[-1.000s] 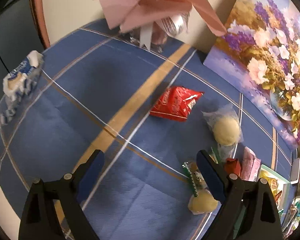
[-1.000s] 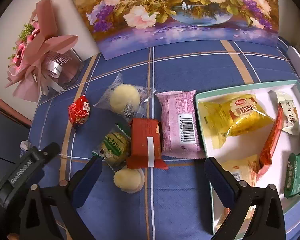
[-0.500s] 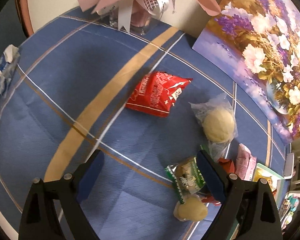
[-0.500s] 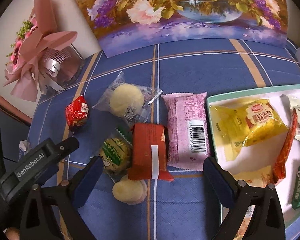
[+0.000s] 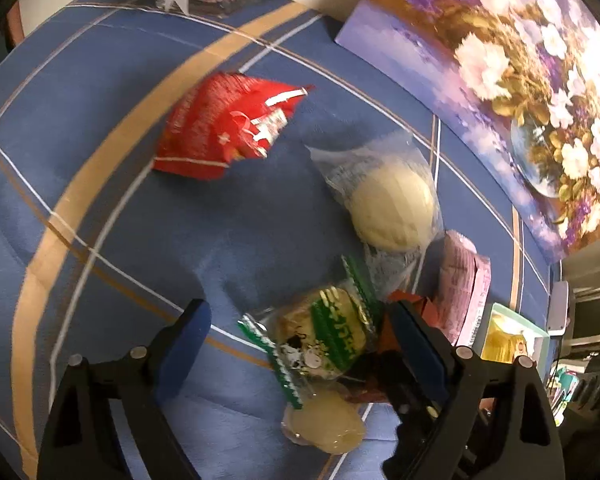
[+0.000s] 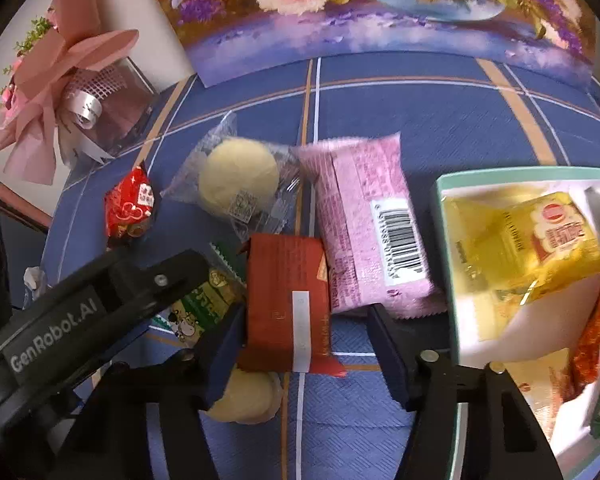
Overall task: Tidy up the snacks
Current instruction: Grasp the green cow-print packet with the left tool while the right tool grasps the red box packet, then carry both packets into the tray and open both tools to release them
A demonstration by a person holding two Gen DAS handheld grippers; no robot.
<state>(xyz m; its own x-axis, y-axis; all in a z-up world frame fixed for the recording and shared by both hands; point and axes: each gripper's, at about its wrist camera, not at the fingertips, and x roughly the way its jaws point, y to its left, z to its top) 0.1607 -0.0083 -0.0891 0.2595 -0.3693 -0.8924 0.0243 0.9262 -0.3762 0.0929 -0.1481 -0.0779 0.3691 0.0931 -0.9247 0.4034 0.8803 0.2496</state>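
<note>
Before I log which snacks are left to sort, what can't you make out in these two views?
- Tray: its right side is cut off by the right view's edge.
- Green snack: mostly behind the left gripper in the right view.
- Brick-red pack: hidden behind a finger in the left view.
- Red bag: print blurred.

Right gripper (image 6: 304, 344): jaws spread, straddling the near end of the dark red packet (image 6: 286, 300). Pink packet (image 6: 364, 220) lies just right of it, touching. Teal tray (image 6: 444, 240) further right holds a yellow packet (image 6: 528, 248). Left gripper (image 6: 100, 304) sits over the green snack (image 6: 200, 308). Floral painting (image 6: 380, 12) stands at the far edge.
</note>
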